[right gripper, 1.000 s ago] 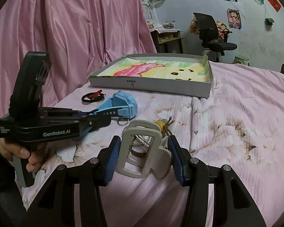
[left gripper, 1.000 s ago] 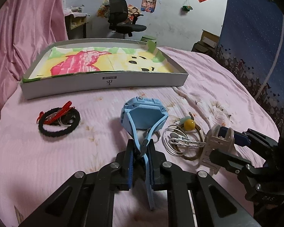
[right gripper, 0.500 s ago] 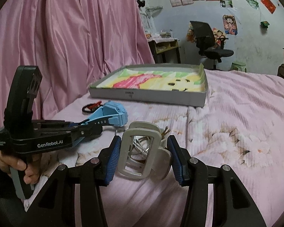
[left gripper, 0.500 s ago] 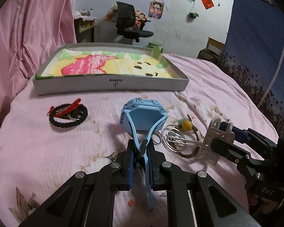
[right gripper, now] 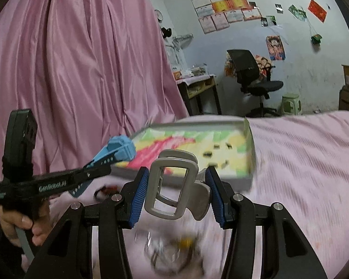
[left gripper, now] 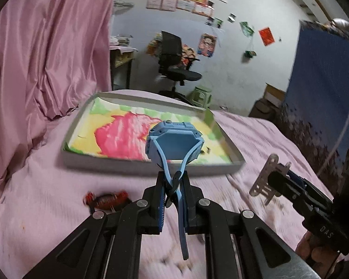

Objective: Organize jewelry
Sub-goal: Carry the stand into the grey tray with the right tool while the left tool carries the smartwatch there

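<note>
My left gripper (left gripper: 173, 191) is shut on the straps of a light blue watch (left gripper: 174, 143), which is lifted off the bed in front of the shallow grey tray (left gripper: 137, 162) with a colourful cartoon lining. My right gripper (right gripper: 176, 193) is shut on a beige hair claw clip (right gripper: 172, 186), also held in the air; in the left wrist view the clip (left gripper: 266, 183) shows at the right. From the right wrist camera, the left gripper (right gripper: 100, 169) carries the watch (right gripper: 121, 150) toward the tray (right gripper: 249, 160). A black ring with red trim (left gripper: 109, 200) lies on the bed.
Silver rings with a yellow bead (right gripper: 172, 253) lie blurred on the pink bedsheet below the right gripper. A pink curtain (left gripper: 35, 58) hangs at the left. A black office chair (left gripper: 174, 62) and a green stool (left gripper: 201, 95) stand beyond the bed.
Both grippers have risen off the bed and moved forward toward the tray, carrying the watch and the claw clip. The silver rings and black ring stayed on the sheet.
</note>
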`<state>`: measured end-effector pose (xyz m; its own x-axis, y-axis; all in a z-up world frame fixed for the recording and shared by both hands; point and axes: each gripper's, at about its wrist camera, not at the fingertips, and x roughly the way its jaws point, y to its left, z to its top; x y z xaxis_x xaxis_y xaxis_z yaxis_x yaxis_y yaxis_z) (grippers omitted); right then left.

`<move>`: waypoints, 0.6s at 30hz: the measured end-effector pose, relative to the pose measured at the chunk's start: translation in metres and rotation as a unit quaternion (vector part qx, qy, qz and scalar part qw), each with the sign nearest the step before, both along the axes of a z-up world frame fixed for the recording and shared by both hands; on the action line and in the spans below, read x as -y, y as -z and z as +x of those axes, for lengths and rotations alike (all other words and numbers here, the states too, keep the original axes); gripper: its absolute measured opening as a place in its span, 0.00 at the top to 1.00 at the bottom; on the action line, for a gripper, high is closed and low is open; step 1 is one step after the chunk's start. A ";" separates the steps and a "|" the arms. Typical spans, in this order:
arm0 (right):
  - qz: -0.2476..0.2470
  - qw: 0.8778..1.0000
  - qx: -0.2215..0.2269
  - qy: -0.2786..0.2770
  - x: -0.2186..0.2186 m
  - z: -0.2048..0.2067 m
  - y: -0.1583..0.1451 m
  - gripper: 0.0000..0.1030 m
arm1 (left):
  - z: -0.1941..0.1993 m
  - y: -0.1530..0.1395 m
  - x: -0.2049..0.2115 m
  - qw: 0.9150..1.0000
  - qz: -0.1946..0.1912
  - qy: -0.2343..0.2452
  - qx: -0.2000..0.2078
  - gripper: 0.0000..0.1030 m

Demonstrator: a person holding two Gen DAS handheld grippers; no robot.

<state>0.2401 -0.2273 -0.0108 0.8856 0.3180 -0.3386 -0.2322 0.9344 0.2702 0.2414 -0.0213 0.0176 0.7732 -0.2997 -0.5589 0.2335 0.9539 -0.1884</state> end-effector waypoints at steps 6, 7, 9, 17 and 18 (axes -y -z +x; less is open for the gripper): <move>-0.005 1.000 -0.006 0.024 -0.007 0.062 0.005 0.56 | 0.054 0.004 -0.008 0.999 -0.006 -0.030 -0.017 0.89; -0.005 1.000 -0.013 0.029 -0.006 0.070 0.008 0.56 | 0.060 0.006 -0.008 0.999 -0.006 -0.035 -0.023 0.89; -0.008 0.999 -0.032 0.039 -0.005 0.085 0.015 0.56 | 0.075 0.011 -0.009 0.998 -0.010 -0.044 -0.036 0.89; -0.013 0.995 -0.085 0.057 -0.003 0.116 0.036 0.56 | 0.110 0.042 -0.009 0.994 0.007 -0.056 -0.093 0.89; -0.016 0.994 -0.093 0.056 -0.005 0.119 0.038 0.56 | 0.109 0.043 -0.010 0.994 0.008 -0.056 -0.093 0.89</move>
